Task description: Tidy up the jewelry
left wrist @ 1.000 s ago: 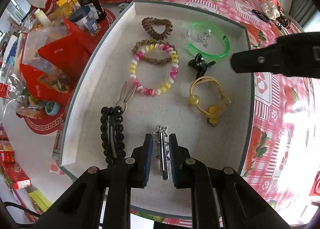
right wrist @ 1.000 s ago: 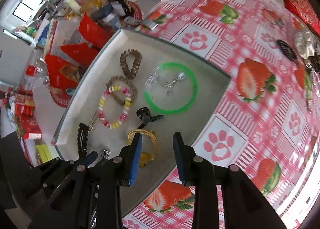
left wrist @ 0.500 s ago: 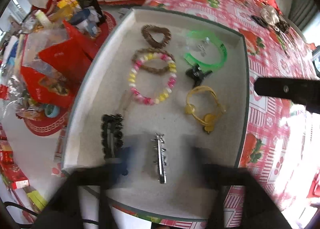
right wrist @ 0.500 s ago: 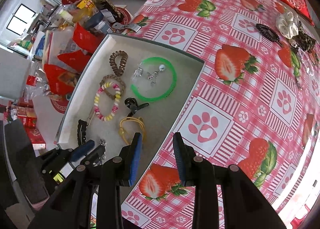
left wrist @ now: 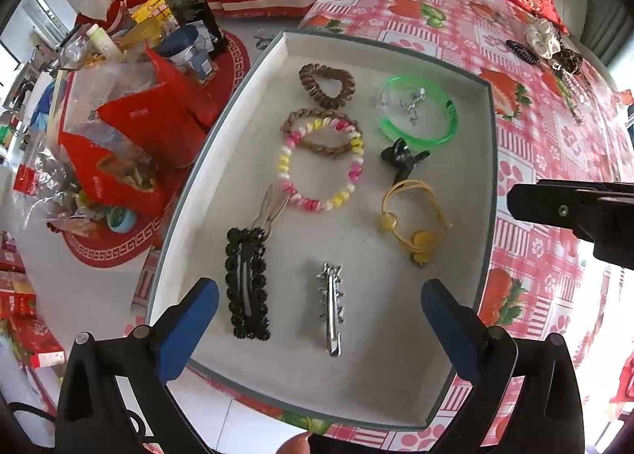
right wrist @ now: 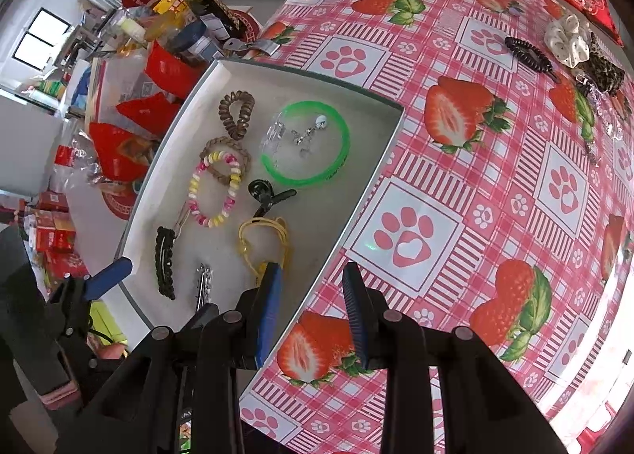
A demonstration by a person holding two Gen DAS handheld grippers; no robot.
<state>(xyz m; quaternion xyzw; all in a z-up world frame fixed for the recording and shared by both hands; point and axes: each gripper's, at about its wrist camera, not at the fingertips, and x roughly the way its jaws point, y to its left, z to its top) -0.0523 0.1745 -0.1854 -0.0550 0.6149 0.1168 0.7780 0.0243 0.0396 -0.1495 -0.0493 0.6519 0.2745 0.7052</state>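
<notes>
A white tray point(left wrist: 222, 145) holds several pieces. A silver star hair clip point(left wrist: 332, 309) lies near its front edge, beside a black beaded clip point(left wrist: 246, 283). Further back lie a yellow hair tie point(left wrist: 412, 222), a black claw clip point(left wrist: 402, 157), a pink-yellow coil bracelet point(left wrist: 321, 165), a green bangle point(left wrist: 420, 117) and a brown coil tie point(left wrist: 325, 81). My left gripper point(left wrist: 319, 327) is open wide, its pads on either side of the silver clip and apart from it. My right gripper point(right wrist: 313, 311) is open and empty, above the tray's right rim point(right wrist: 356, 212).
More jewelry lies at the table's far right: a black coil tie point(right wrist: 529, 54), a white scrunchie point(right wrist: 566, 40) and a leopard scrunchie point(right wrist: 604, 69). A strawberry tablecloth point(right wrist: 495, 184) covers the table. Red bags and boxes point(left wrist: 130, 129) crowd the floor on the left.
My left gripper has opened, let go of the silver star clip in the tray and pulled back. My right gripper has risen and drawn away to the right.
</notes>
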